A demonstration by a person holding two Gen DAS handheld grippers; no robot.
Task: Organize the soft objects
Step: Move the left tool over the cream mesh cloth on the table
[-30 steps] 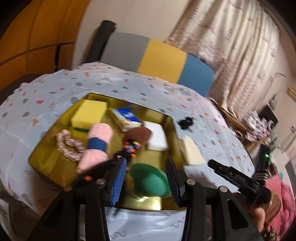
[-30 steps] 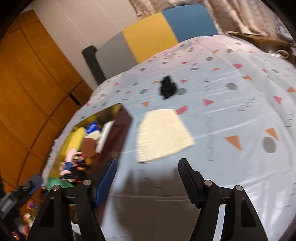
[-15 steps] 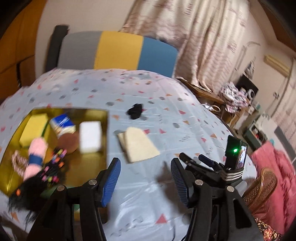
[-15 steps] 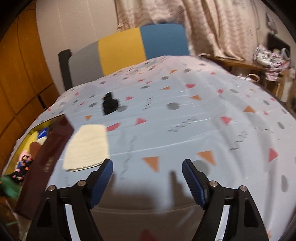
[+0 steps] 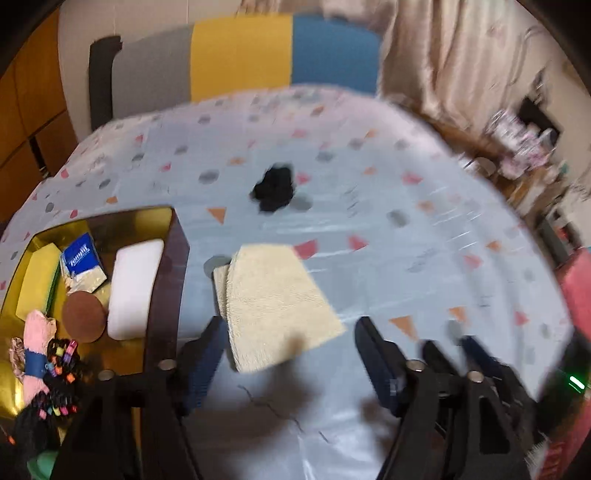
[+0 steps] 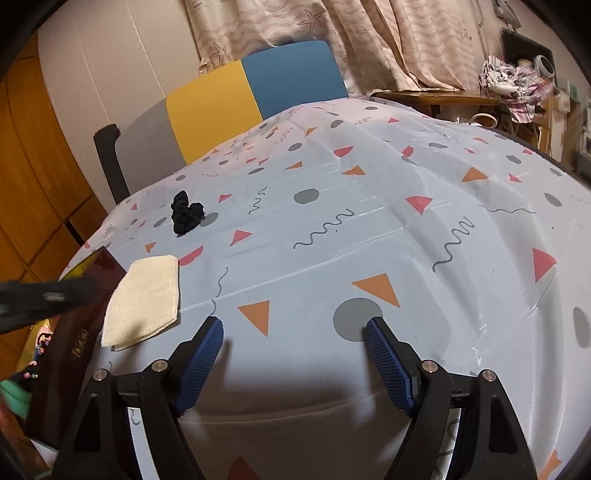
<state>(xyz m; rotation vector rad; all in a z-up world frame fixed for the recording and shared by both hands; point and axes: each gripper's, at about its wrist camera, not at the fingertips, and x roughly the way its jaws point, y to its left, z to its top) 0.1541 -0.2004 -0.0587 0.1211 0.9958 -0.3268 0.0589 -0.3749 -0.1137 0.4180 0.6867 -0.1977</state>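
This is a lived-in room of a home: a table under a glossy pale-blue tablecloth printed with triangles and dots [image 6: 369, 229], a grey, yellow and blue padded chair back [image 6: 236, 99] behind it, beige patterned curtains [image 6: 332, 29], orange wooden cabinet doors [image 6: 33, 177], and a wooden side table heaped with crumpled clothes [image 6: 509, 85].

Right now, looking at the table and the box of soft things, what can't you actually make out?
- Box: right wrist view shows mostly its outer wall; the left gripper, blurred, crosses it.
- Green item: left wrist view, cut off by the bottom edge and the gripper's frame.
- Black bundle: smeared by motion blur; what it is stays unclear.
- Cloth: its near edge lies in shadow.
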